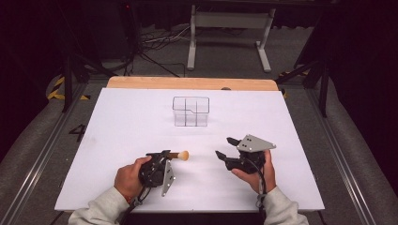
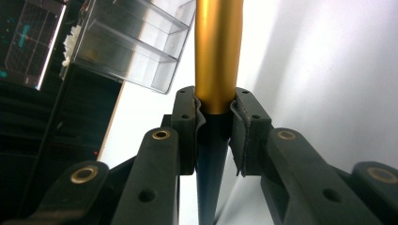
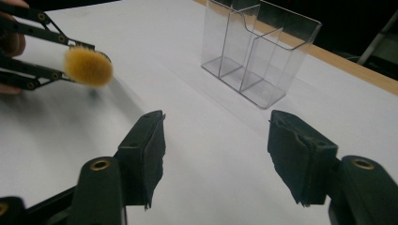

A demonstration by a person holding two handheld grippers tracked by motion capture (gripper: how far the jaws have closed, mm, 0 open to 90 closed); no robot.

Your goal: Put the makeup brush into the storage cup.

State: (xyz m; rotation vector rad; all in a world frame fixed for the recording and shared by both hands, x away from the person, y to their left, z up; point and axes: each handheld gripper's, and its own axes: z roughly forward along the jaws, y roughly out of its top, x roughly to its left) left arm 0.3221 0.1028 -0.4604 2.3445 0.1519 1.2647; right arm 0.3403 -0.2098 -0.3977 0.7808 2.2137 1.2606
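A makeup brush with a gold ferrule point(image 2: 218, 56) and a tan bristle head point(image 1: 183, 155) is held level just above the white table sheet. My left gripper point(image 1: 168, 154) is shut on its handle, and in the left gripper view both pads point(image 2: 244, 126) press on the stem where gold meets the dark handle. The bristle head point(image 3: 88, 67) points toward my right gripper point(image 1: 223, 146), a short way to its right. The right gripper point(image 3: 216, 145) is open over bare sheet with nothing between its jaws.
A clear plastic organizer point(image 1: 190, 111) with several compartments stands upright behind the grippers, mid-table, and also appears as the organizer point(image 3: 258, 56) ahead of the right jaws. The white sheet point(image 1: 117, 140) covers a wooden table whose far edge point(image 1: 187, 83) shows. Cables and a stand lie on the floor beyond.
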